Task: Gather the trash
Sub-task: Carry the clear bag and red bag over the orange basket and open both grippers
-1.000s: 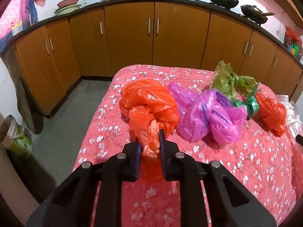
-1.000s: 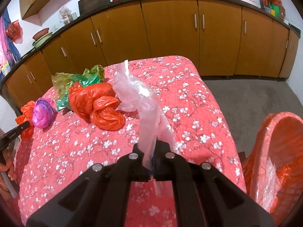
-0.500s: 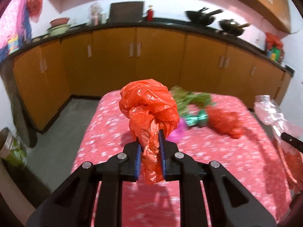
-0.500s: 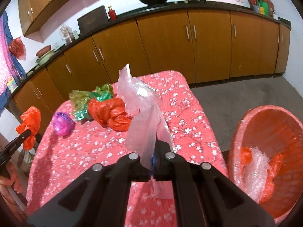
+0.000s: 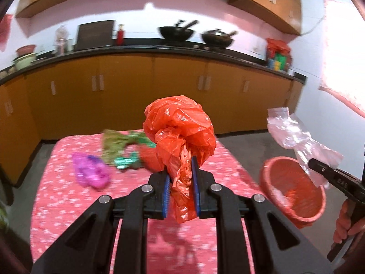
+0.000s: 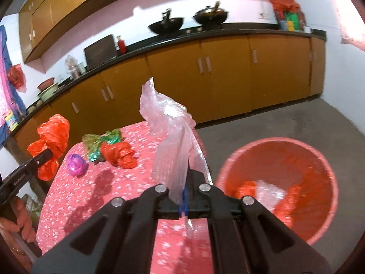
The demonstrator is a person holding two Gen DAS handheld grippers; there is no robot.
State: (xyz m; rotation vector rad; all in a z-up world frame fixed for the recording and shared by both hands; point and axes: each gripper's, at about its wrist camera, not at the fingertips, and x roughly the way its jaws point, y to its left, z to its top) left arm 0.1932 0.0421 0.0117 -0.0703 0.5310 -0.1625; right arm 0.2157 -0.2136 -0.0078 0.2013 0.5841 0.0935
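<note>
Between the blue pads of the left gripper (image 5: 181,180) an orange plastic bag (image 5: 180,132) is clenched, lifted above the pink flowered table (image 5: 68,203). At three o'clock, the right gripper (image 6: 186,191) is clamped on a clear plastic bag (image 6: 168,132), beside the red basket (image 6: 319,159) on the floor. On the table, around eleven o'clock, lie a purple bag (image 5: 91,173), green wrappers (image 5: 118,146) and another orange bag (image 6: 121,153).

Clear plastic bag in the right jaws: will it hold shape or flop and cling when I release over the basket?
The clear plastic bag looks thin and crumpled, so probably floppy and very light. Pinched low in the right gripper, its tail droops, so it may cling or drift rather than fall straight into the red basket.
</note>
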